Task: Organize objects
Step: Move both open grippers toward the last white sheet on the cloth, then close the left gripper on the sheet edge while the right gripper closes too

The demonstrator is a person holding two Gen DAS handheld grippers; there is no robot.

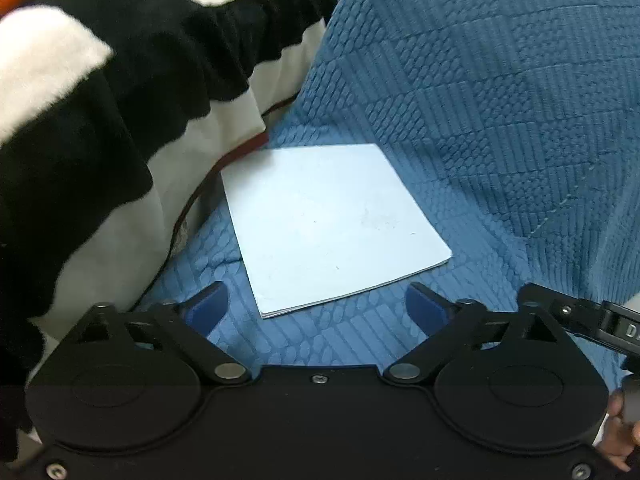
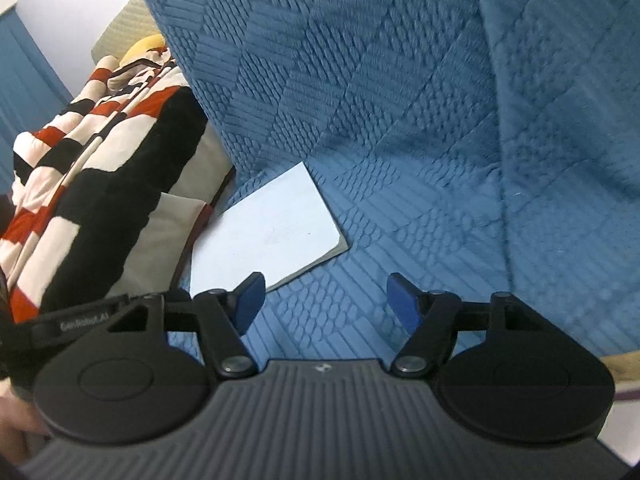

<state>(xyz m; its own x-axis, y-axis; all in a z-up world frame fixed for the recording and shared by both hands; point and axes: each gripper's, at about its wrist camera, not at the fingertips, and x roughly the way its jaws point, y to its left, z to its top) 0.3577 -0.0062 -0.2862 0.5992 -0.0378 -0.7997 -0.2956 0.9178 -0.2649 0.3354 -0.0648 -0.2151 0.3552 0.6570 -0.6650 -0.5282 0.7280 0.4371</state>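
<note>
Both the left gripper (image 1: 316, 304) and right gripper (image 2: 324, 300) hang wide and empty just short of the booklet (image 1: 328, 220). It lies flat on the blue quilt (image 1: 500, 100) beside a striped blanket (image 1: 100, 120). The thin pages may slide or crumple, since soft bedding gives under pinching fingers.

In the right wrist view, small pale letters on a black strap (image 2: 76, 322) of the left claw read "GenRobot.AI". In the left wrist view, a black part (image 1: 624, 330) at the right edge shows only a cut-off "D". The white booklet's (image 1: 332, 220) cover shows no words.
</note>
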